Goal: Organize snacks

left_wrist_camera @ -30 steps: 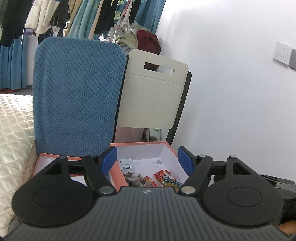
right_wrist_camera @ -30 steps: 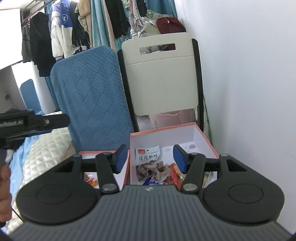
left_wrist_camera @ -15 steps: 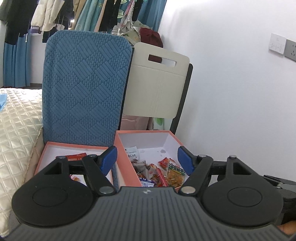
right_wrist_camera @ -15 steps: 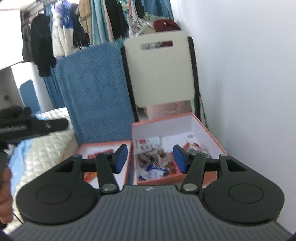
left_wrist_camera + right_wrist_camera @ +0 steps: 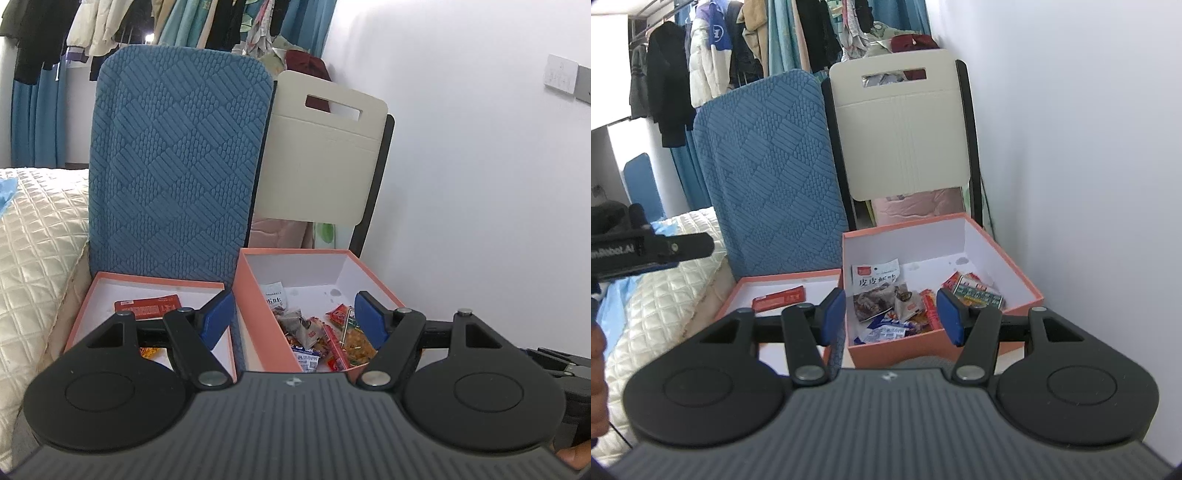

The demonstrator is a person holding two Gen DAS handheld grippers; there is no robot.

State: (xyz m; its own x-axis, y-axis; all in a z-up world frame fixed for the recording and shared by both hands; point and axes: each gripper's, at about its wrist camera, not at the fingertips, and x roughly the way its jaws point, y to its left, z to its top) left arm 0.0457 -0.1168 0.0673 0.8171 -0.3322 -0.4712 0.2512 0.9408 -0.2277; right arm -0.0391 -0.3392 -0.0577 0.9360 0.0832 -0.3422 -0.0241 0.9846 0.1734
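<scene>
In the left wrist view, the left gripper (image 5: 291, 314) had sunk toward the deep box (image 5: 258, 314), jaws wide and empty, snacks (image 5: 317, 332) just ahead. In the right wrist view, the right gripper (image 5: 892, 314), half-wide and empty, had likewise closed in; picking looked imminent.

Mixed snack packets (image 5: 908, 302) lie jumbled inside the deep pink box (image 5: 1015, 266).

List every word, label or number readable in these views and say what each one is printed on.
"皮皮虾" (last character uncertain): white snack packet in the deep box.
"...Robot.AI" (start cut off): black device at the left edge of the right wrist view.
Red packet in the shallow lid, green-labelled packet: print too small to read.
</scene>
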